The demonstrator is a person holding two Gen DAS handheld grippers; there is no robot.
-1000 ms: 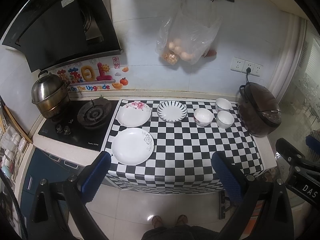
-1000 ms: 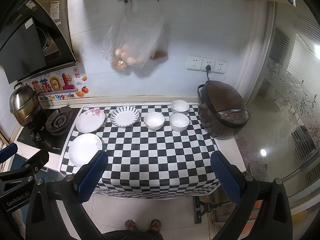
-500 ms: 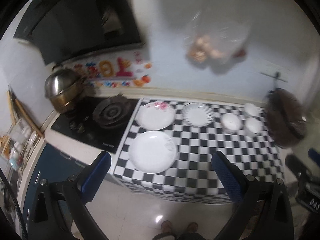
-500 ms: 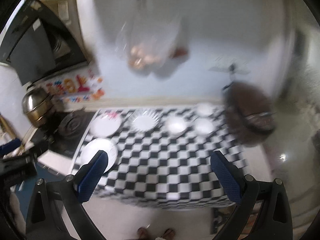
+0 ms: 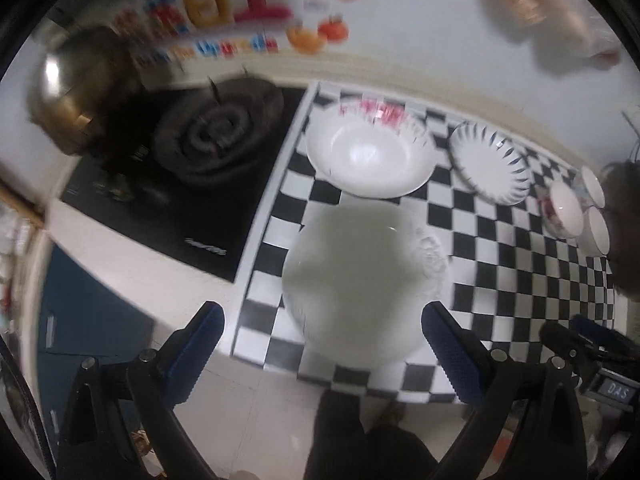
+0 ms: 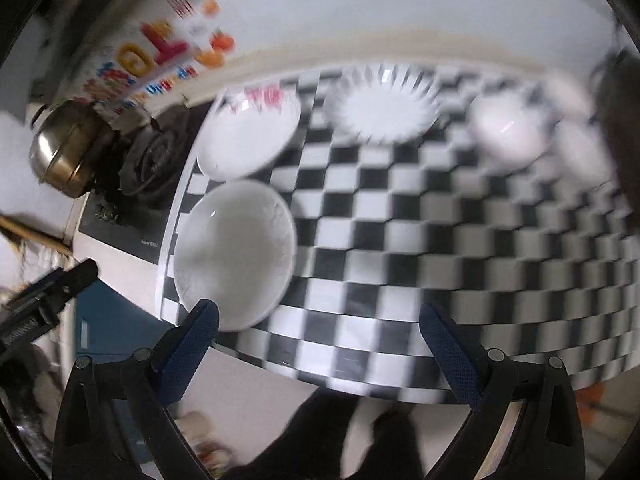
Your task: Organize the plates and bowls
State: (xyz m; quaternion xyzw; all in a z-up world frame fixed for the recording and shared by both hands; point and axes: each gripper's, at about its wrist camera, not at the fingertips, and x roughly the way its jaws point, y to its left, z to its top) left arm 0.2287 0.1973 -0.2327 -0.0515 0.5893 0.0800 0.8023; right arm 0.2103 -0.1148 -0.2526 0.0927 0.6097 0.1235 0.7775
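A plain white plate (image 5: 360, 280) lies at the front left of the checkered counter, also in the right wrist view (image 6: 236, 252). Behind it lies a plate with pink flowers (image 5: 370, 152) (image 6: 250, 132), and right of that a plate with dark stripes (image 5: 490, 168) (image 6: 386, 104). Three white bowls (image 5: 566, 210) (image 6: 510, 128) stand at the back right. My left gripper (image 5: 322, 326) is open and empty, just above the white plate's near edge. My right gripper (image 6: 318, 320) is open and empty, over the counter's front edge right of that plate.
A gas hob (image 5: 208, 140) with a steel pot (image 5: 76, 92) lies left of the counter. A dark rice cooker (image 5: 624, 216) stands at the right end. A bag of food (image 5: 552, 8) hangs on the wall. The person's feet (image 5: 360, 432) are below.
Both grippers have moved forward and left, down toward the counter. The white plate now sits between the left fingers. Both stay open.
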